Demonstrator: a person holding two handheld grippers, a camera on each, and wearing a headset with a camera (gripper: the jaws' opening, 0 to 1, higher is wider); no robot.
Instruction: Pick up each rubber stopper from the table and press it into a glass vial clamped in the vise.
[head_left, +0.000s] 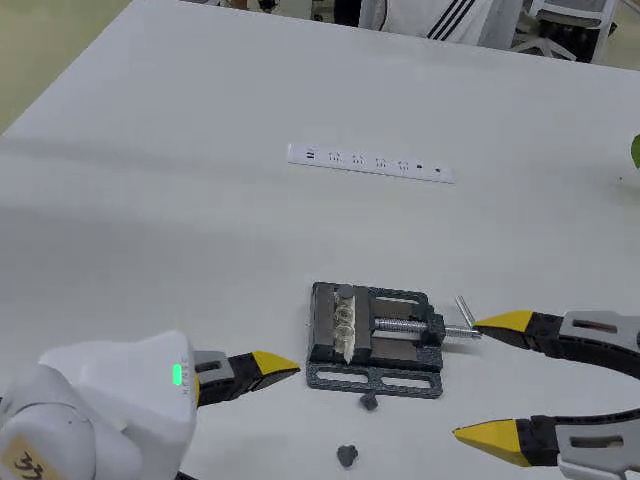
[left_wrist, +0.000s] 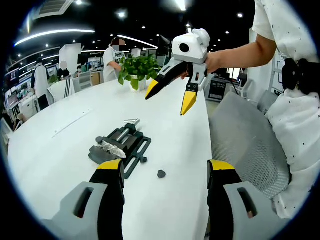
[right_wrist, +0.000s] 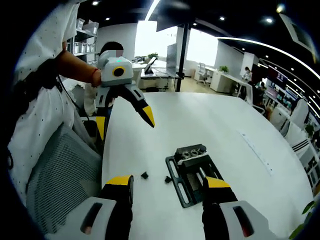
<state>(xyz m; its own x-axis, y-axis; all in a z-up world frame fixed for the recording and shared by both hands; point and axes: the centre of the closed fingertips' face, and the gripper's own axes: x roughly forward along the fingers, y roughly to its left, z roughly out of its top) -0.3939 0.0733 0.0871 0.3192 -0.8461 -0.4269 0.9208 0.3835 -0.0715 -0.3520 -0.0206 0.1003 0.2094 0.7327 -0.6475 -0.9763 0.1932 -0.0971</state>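
**A:** Head view first. How do the claws stand?

**B:** The right gripper (head_left: 497, 381) reaches in from the right with its yellow tips spread wide and nothing between them. Its upper tip lies close to the end of the screw handle on the vise (head_left: 375, 345); I cannot tell whether they touch. The left gripper (head_left: 262, 368) shows one yellow tip at the lower left, pointing toward the vise. Its other jaw is hidden under the housing, so I cannot tell the gap here.

**A:** And the task's things?

**B:** The vise sits on the white table (head_left: 200, 230) between the two grippers, with a row of glass vials (head_left: 346, 320) clamped in it. The first stopper (head_left: 368, 402) lies just beside the near edge of the vise's base, and the second stopper (head_left: 347, 456) lies nearer the person. Neither gripper touches them. A power strip (head_left: 370, 163) lies well beyond.

**A:** Left gripper view?

**B:** Its own jaws stand wide and empty. The second stopper (left_wrist: 161, 174) lies on the table ahead, between them, and the vise is ahead toward the left-hand jaw. The right gripper hangs in the air beyond, also open, with its tips pointing down.

**A:** Right gripper view?

**B:** Again the jaws are wide and hold nothing. The vise is ahead, nearer the right-hand jaw, with the vials at its far end. Both stoppers lie just left of its base. The left gripper hangs above the table's edge, open and empty.
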